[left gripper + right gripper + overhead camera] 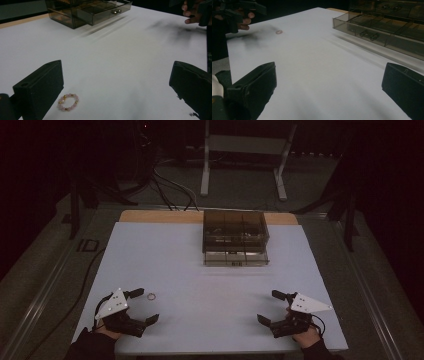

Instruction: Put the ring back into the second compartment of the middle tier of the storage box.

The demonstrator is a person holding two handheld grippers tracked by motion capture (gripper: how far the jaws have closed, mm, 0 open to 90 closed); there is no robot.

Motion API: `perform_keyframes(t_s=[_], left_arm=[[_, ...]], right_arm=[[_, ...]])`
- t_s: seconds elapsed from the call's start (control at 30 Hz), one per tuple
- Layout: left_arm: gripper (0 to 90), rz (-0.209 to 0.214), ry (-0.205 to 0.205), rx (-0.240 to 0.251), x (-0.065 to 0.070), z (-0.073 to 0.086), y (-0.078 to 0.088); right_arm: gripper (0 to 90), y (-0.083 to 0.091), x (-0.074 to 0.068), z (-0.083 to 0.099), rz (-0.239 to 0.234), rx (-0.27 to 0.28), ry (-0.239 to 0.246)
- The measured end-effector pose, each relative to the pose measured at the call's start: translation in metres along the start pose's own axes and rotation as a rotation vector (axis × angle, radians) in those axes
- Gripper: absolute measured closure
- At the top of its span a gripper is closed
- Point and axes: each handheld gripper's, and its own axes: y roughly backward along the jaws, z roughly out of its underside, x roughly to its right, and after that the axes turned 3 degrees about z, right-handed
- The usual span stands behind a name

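One small bead bracelet (68,102), pink w/ gold beads

- I work in what looks like a lab or recording room, dim and bare rather than a home.
- My surface (210,285) is a plain white board laid over a wooden top, set up for one staged job.
- Loose cables (170,187) run over the grey carpeted floor (240,190) behind it.
- A metal-legged white stand (245,150) stands at the back, against dark walls.
- A smoked plastic drawer box (235,237) is the only furnishing on the surface.
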Motion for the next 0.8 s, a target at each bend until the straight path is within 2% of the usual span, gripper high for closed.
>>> perform_keyframes(t_s=[0.3,0.37,0.57,0.8], left_arm=[[0.8,0.018,-0.017,-0.020,0.001,-0.001,-0.005],[0.8,0.034,-0.023,-0.029,0.002,-0.001,-0.007],[0.8,0.075,-0.040,-0.066,0.005,0.001,-0.011],[0.8,0.098,-0.051,-0.069,0.008,-0.002,-0.013]], right_arm=[[0.0,0.003,-0.001,0.001,0.017,-0.004,0.007],[0.0,0.002,-0.002,0.002,0.027,-0.021,0.014],[0.0,0.002,-0.004,0.001,0.025,-0.017,0.017],[0.0,0.003,-0.004,0.001,0.026,-0.020,0.018]])
